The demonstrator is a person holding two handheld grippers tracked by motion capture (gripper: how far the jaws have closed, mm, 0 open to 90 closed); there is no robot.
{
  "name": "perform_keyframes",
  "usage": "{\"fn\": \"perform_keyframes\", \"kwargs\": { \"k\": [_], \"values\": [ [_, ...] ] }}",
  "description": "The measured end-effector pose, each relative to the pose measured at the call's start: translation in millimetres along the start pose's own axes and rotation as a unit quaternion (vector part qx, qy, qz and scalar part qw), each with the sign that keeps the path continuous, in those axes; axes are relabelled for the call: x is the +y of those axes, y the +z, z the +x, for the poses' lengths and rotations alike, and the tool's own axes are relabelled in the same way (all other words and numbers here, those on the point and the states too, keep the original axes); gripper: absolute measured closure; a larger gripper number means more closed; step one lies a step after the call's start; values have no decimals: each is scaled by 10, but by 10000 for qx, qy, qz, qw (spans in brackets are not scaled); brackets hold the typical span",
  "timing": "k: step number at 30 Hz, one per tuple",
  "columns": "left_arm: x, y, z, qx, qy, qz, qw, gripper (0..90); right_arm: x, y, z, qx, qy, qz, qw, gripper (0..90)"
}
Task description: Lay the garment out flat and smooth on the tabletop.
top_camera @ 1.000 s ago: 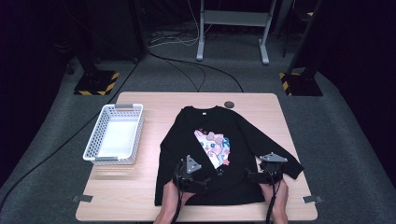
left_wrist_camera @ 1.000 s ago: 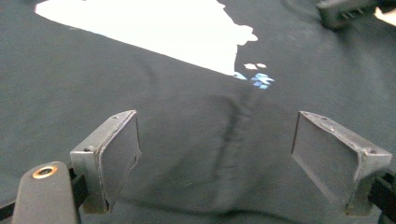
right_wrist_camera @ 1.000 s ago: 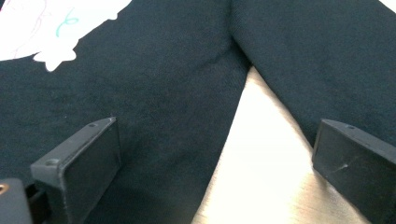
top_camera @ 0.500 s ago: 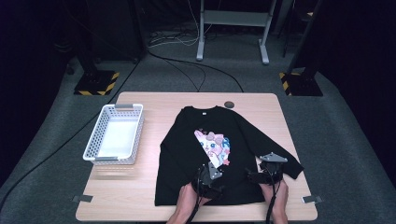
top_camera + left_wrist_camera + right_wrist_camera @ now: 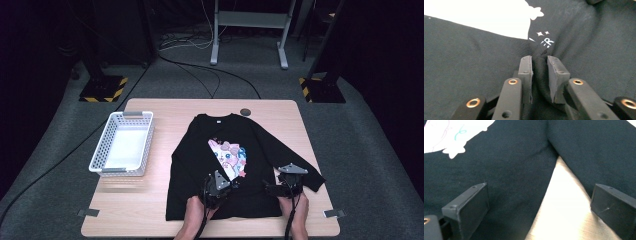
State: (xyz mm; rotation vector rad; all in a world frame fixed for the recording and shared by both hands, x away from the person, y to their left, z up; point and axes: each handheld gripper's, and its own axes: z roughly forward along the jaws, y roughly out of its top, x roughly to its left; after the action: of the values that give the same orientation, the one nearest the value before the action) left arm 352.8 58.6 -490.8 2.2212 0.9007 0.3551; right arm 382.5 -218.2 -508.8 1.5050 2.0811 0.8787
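A black long-sleeved shirt with a pastel cartoon print lies spread on the wooden table. Part of its left half is folded over the print. My left gripper rests on the shirt's lower middle, shut on a pinched ridge of black fabric. My right gripper stands open at the shirt's lower right. Its jaws straddle the gap of bare wood between the shirt's body and its sleeve.
An empty white plastic basket stands on the table's left side. A small dark round disc lies near the far edge. Cables and stand bases sit on the grey floor behind the table.
My left gripper has moved right across the shirt's lower part, dragging fabric with it. The right gripper has stayed in place.
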Motion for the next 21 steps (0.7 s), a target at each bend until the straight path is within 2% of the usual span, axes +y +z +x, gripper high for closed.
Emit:
{"fn": "perform_keyframes", "kwargs": {
  "k": [7, 12, 13, 21],
  "values": [
    [-33, -98, 74, 0, -67, -99, 9999, 783, 0, -1, -1, -1, 2, -1, 10000, 16],
    [-70, -226, 135, 70, -124, -257, 9996, 792, -1, -1, 0, -4, 1, -3, 10000, 17],
    [-89, -286, 177, 115, -188, -335, 9992, 792, -2, -2, 0, -4, -1, -3, 10000, 18],
    [-142, -462, 356, 258, -435, -587, 9970, 794, -2, -3, 0, -5, -1, -4, 10000, 18]
  ]
}}
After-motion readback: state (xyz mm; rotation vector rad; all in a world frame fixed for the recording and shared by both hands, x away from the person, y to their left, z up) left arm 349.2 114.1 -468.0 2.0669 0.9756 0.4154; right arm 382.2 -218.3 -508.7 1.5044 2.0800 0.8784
